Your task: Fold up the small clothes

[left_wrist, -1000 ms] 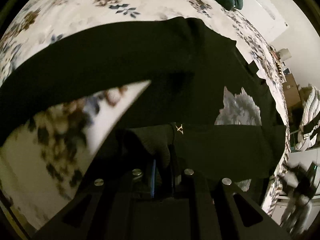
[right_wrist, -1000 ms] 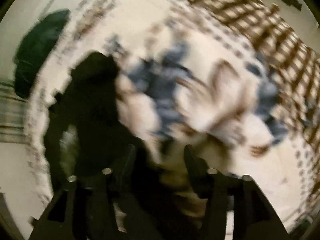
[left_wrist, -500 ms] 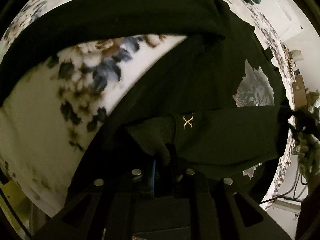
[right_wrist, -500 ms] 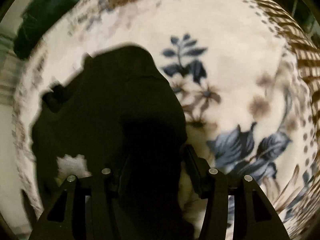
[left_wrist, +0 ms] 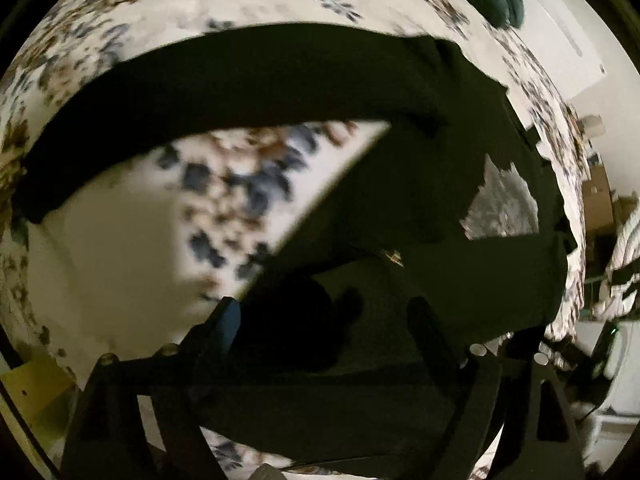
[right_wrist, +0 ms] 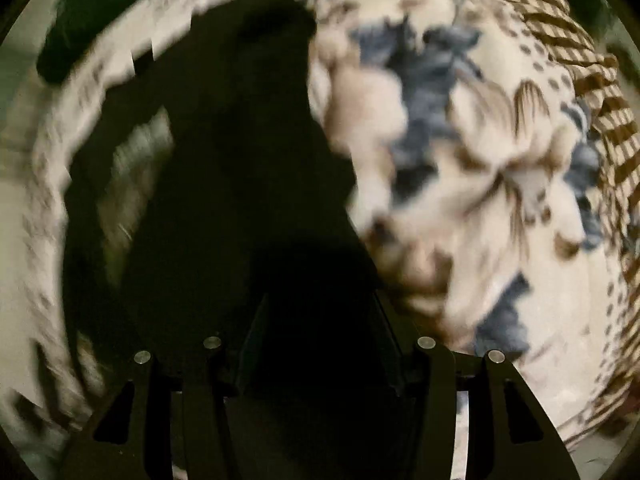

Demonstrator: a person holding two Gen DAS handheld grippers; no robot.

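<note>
Released since the earlier frame: sleeve cuff (left_wrist: 296, 320) | left gripper (left_wrist: 324, 312) jaws just opened, spread over cuff | right gripper (right_wrist: 316, 320) half-spread, grip unclear | black sweater (left_wrist: 400, 160) on floral bedspread (left_wrist: 120, 260)

The right wrist view is smeared by motion: the bedspread (right_wrist: 460, 168) flowers run together, and the black sweater (right_wrist: 224, 184) shows no seams. The sweater's pale print (right_wrist: 136, 168) is unreadable there. In the left view a folded sleeve (left_wrist: 460, 280) covers the print's (left_wrist: 500, 208) lower part. The small gold mark (left_wrist: 394, 257) is too blurred to read.
</note>
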